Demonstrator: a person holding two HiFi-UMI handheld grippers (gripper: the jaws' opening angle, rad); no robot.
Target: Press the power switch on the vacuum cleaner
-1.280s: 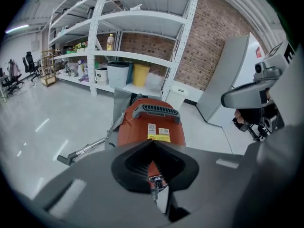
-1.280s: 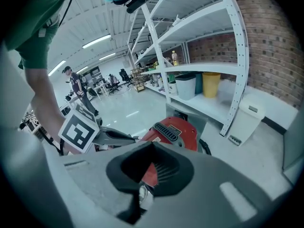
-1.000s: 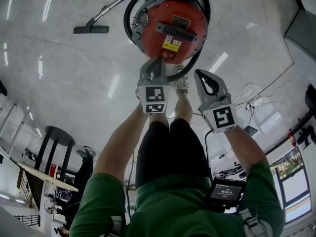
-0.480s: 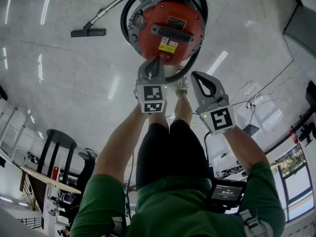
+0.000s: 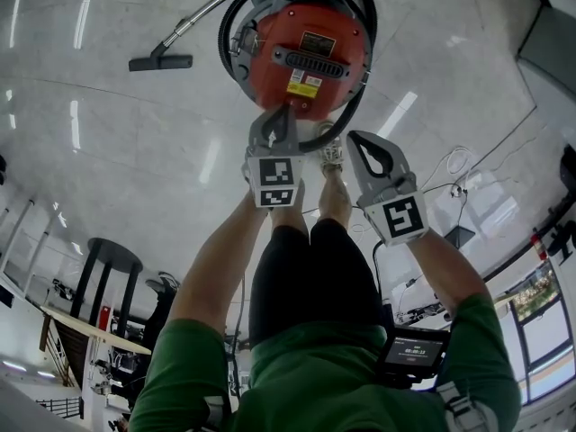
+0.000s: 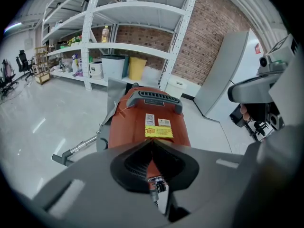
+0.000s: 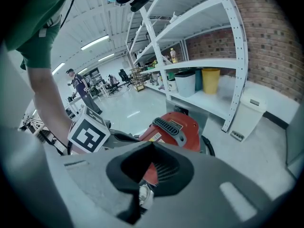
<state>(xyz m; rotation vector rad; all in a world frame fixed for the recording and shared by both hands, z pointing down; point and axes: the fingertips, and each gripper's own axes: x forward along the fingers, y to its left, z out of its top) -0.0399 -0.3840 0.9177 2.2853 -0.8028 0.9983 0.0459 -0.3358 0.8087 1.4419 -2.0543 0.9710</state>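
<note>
The jaws of both grippers are pressed together with nothing between them. The left gripper (image 5: 284, 112) has its closed tip right at the near edge of the red vacuum cleaner (image 5: 306, 48), just below the yellow label (image 5: 304, 81) on its top. Whether the tip touches the casing or hangs just above it cannot be told. The right gripper (image 5: 357, 142) is held back from the vacuum cleaner, on its near right side and apart from it.

The vacuum cleaner stands on the pale floor (image 5: 108, 160) in front of the person's shoes (image 5: 333, 156). Its black ribbed carry handle (image 5: 319, 59) runs across the top, and the black hose (image 5: 230, 39) is looped around the body. The wand leads away from the vacuum cleaner's left side to the floor nozzle (image 5: 160, 61).

The power switch cannot be picked out for certain in any view. In the left gripper view the closed tip (image 6: 152, 142) covers the near end of the casing (image 6: 142, 122), which is likely where the switch lies.

The step in hand looks like the press itself, made with the left gripper. To do it well, the jaws should stay shut so that they act as one blunt point. That point should be centred on the switch before any weight is put on it. The push should go straight down into the casing, not at a slant, because the rounded plastic would let the tip skid off. A short, firm press should be enough, since leaning harder could roll or tip the machine. The right gripper (image 7: 151, 145) is best kept clear of the hose.
</note>
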